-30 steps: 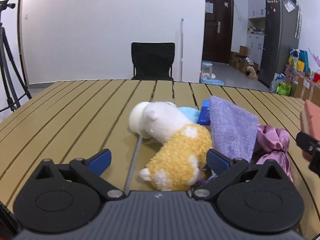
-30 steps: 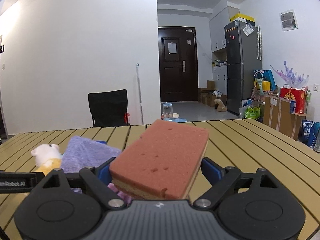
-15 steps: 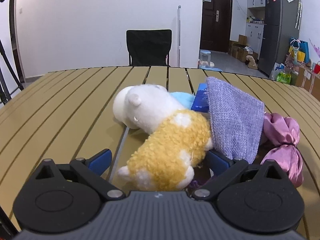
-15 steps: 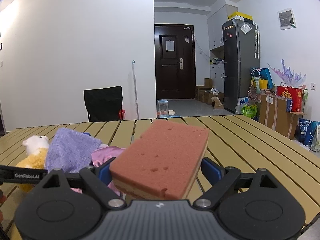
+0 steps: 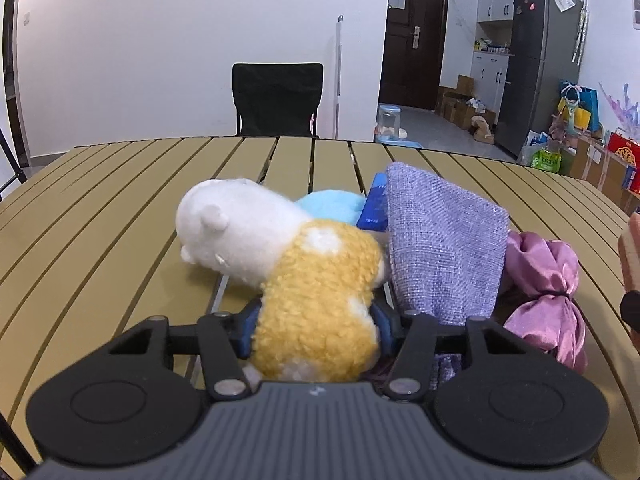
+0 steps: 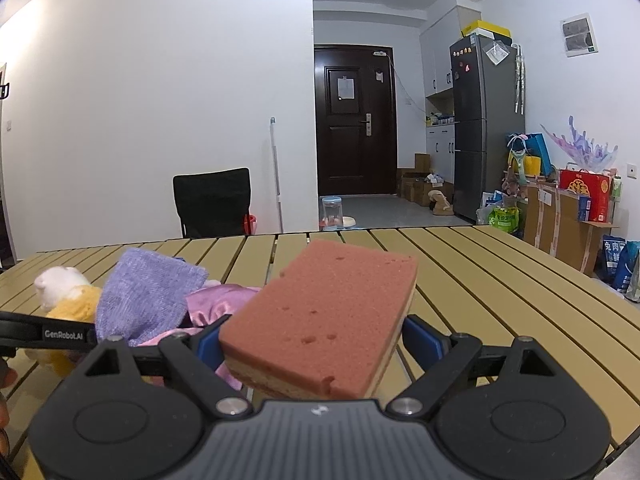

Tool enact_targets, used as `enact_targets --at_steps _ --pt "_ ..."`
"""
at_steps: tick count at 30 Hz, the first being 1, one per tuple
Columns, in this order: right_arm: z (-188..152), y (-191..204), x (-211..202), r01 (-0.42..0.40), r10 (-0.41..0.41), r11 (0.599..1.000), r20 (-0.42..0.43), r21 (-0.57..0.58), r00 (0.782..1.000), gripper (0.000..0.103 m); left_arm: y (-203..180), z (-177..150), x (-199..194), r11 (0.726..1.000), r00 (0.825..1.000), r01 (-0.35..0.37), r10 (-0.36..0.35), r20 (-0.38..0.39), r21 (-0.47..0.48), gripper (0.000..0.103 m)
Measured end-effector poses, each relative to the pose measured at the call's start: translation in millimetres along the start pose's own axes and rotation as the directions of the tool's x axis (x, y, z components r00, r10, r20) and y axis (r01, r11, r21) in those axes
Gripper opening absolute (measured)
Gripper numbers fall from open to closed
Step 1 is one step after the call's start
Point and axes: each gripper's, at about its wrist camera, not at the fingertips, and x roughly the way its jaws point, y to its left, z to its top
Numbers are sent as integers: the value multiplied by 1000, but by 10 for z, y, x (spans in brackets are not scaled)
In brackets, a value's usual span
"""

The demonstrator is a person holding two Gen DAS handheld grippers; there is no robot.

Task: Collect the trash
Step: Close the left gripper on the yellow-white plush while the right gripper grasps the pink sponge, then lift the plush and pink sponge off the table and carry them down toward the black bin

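A plush toy [image 5: 316, 280] with a white head and yellow body lies on the slatted wooden table [image 5: 100, 220]. My left gripper [image 5: 314, 326] has its jaws closing on the yellow body, and both blue pads press into its sides. Against the toy lean a purple cloth [image 5: 440, 240], a pink satin bundle [image 5: 548, 280], a blue packet [image 5: 374, 208] and a light blue soft thing [image 5: 328, 206]. My right gripper [image 6: 316, 340] is shut on a reddish sponge [image 6: 320, 312], held above the table to the right of the pile. The toy [image 6: 68, 292] shows at the left of the right wrist view.
A black chair [image 5: 278, 100] stands beyond the table's far edge. A dark door [image 6: 354, 120], a grey fridge [image 6: 486, 120] and cardboard boxes with bags [image 6: 560, 212] line the room on the right. A tripod leg [image 5: 8, 152] stands at the far left.
My left gripper's jaws have come in from wide open and now pinch the yellow body of the plush toy. The right gripper keeps still with the sponge.
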Motion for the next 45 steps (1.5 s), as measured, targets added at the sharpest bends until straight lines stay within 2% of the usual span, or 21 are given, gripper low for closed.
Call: enact_targets --at_steps 21,34,45 --pt "-38 -16 -219 -46 46 998 30 -31 998 89 -55 -50 -673 1000 989 0 -4 146 24 53" --pt "-43 79 -747 -83 89 993 67 -78 994 89 22 -181 -1408 999 973 34 -41 227 36 53" --pt "-237 142 -1316 -98 101 992 39 -83 994 89 118 -560 -1978 996 973 65 -76 220 54 53"
